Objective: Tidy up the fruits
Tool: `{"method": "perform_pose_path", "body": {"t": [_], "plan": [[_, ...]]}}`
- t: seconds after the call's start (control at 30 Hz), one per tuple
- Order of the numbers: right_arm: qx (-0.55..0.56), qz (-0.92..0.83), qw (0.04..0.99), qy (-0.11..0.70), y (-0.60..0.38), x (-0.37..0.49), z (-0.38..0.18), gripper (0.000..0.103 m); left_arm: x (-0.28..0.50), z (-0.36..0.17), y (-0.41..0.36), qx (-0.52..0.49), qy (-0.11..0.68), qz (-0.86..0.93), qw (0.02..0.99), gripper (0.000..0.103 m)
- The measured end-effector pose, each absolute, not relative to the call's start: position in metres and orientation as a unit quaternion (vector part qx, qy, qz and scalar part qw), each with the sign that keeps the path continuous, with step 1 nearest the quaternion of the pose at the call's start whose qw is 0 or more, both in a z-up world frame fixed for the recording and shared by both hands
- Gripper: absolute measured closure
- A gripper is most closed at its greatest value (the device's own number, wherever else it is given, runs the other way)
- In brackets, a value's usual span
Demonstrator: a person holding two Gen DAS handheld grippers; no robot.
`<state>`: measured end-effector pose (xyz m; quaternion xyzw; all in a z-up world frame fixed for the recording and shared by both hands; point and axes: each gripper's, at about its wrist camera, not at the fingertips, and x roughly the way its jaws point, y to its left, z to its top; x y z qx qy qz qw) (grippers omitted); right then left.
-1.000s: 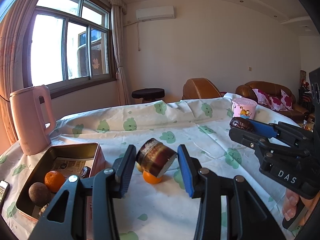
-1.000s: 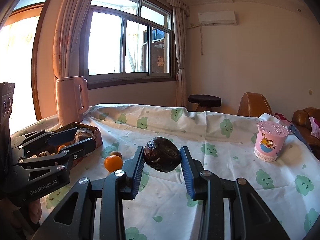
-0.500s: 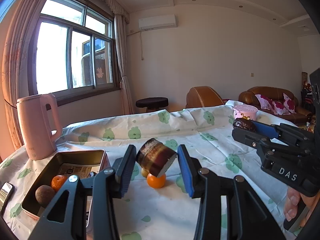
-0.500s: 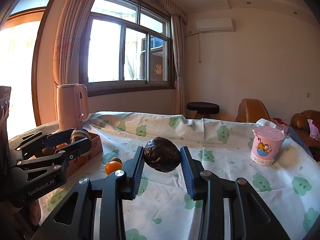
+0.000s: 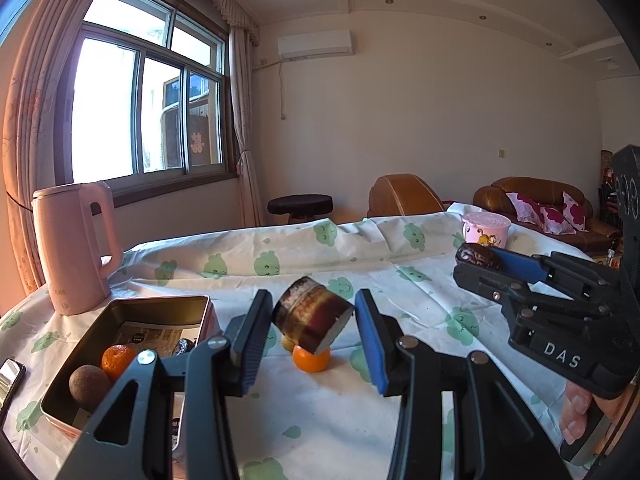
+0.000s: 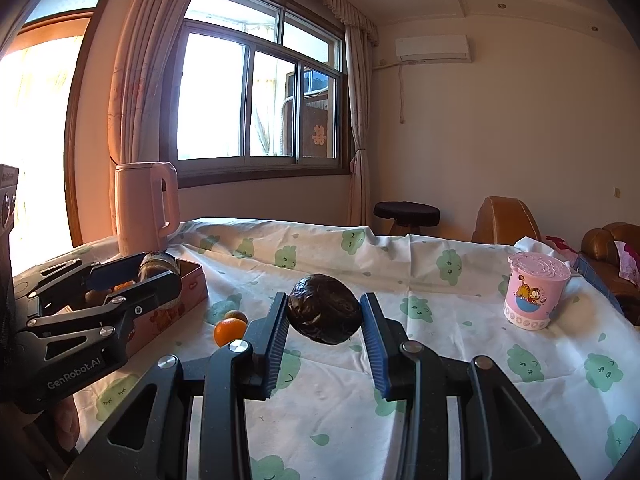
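My left gripper (image 5: 312, 330) is shut on a short brown striped cylinder (image 5: 312, 320), held tilted above the cloth. Below it an orange (image 5: 311, 358) lies on the table with a small yellowish fruit (image 5: 286, 343) just behind. To the left, an open metal tin (image 5: 160, 301) holds another orange (image 5: 117, 360), a brown round fruit (image 5: 89, 383) and a foil-wrapped piece (image 5: 184, 346). My right gripper (image 6: 325, 318) is shut on a dark wrinkled round fruit (image 6: 325, 308), held off the table. In the right wrist view the left gripper (image 6: 132, 280) hovers by the tin (image 6: 194, 286).
A pink kettle (image 5: 74, 248) stands behind the tin at the back left. A pink cartoon cup (image 6: 536, 296) sits on the right side of the table. A phone (image 5: 10, 380) lies at the left edge. Stool and brown sofas stand beyond the table.
Both views have drifted only slightly. Each gripper holds the same thing as before, and nothing on the table has moved.
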<state>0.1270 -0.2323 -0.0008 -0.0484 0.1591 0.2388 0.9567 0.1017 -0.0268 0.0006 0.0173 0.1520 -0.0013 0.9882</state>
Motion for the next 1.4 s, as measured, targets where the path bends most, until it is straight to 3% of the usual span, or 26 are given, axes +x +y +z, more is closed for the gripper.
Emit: {"method": "perform_pose_path", "body": {"t": [1.4], "plan": [[-0.124, 0.373, 0.901, 0.182, -0.054, 0.131, 0.017, 0.065, 0.114, -0.003, 0.125, -0.002, 0.220, 0.109, 0.969, 0.058]]}}
